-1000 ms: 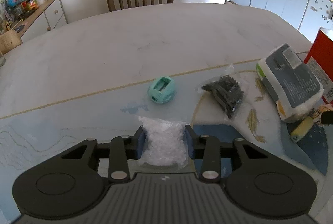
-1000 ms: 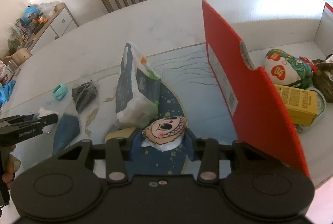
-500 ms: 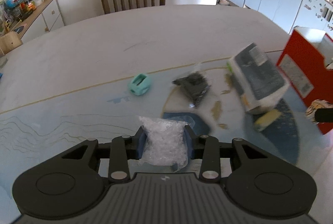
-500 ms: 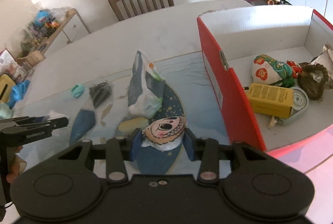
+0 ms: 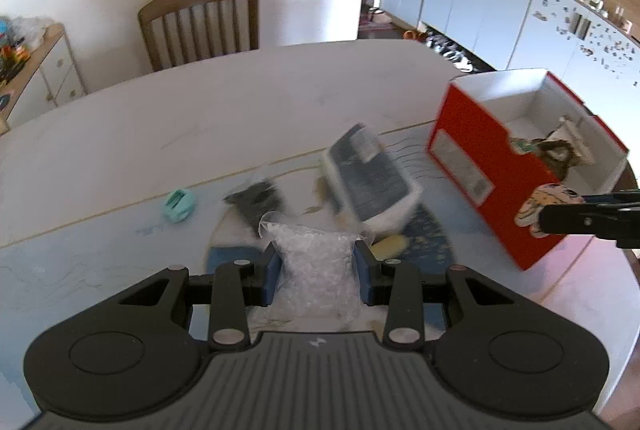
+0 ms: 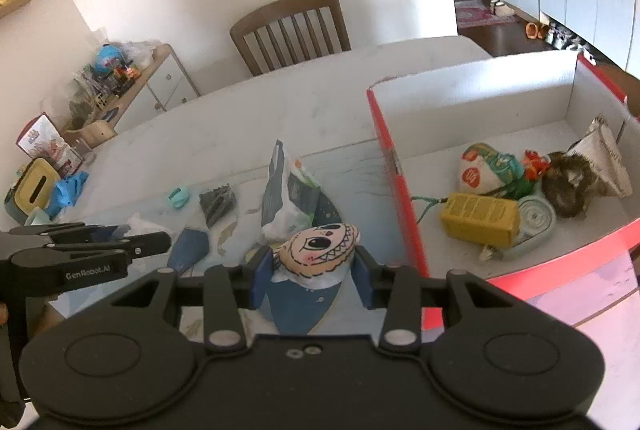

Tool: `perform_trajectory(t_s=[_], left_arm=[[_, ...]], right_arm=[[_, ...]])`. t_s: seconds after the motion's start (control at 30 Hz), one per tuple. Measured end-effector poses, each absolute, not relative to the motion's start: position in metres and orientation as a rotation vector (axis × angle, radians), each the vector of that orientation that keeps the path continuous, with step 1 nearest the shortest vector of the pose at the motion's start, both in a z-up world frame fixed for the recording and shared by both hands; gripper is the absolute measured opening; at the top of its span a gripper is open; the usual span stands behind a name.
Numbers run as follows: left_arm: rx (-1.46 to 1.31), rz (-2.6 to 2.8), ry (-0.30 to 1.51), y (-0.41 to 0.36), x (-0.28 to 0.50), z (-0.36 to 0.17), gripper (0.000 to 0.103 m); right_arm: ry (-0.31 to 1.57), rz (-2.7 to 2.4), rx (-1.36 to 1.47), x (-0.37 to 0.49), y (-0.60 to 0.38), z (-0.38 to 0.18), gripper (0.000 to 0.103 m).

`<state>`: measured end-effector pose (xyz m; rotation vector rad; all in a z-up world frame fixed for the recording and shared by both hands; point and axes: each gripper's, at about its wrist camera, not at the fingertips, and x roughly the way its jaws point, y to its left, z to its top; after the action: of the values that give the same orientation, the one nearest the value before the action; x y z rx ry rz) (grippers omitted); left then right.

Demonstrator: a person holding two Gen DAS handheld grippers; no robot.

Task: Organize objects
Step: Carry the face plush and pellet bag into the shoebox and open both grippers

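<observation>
above the white bench [image 5: 168,134], the left gripper [image 5: 316,266] has its fingers clamped on a crinkly clear plastic bag of white bits [image 5: 316,270]. looks light and squishy, probably slippery, so grab mid-bag. the right gripper [image 6: 308,264] fingers pinch a soft flat cartoon-face pouch [image 6: 320,250] beside the red cardboard box [image 6: 394,166], should squash easily.

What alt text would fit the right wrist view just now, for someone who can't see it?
The right gripper is shut on a cartoon-face pouch above the table, beside an open red box holding a yellow carton and other items. The left gripper enters at left, gripping a clear bag.
</observation>
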<state>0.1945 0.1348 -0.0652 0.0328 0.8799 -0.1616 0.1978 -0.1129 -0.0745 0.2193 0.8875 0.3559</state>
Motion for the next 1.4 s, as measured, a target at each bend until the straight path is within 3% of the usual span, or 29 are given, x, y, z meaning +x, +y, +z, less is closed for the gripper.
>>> perform_trajectory(t_s=[0.83, 1.4], left_arm=[[0.098, -0.296, 0.839, -0.017, 0.221, -0.038, 0.037], [0.170, -0.347, 0.840, -0.116, 0.286, -0.038, 0.037]], right_arm=[[0.839, 0.359, 0.178, 0.207, -0.223, -0.057, 0.041], [0.907, 0.325, 0.070, 0.249, -0.283, -0.086, 0.041]])
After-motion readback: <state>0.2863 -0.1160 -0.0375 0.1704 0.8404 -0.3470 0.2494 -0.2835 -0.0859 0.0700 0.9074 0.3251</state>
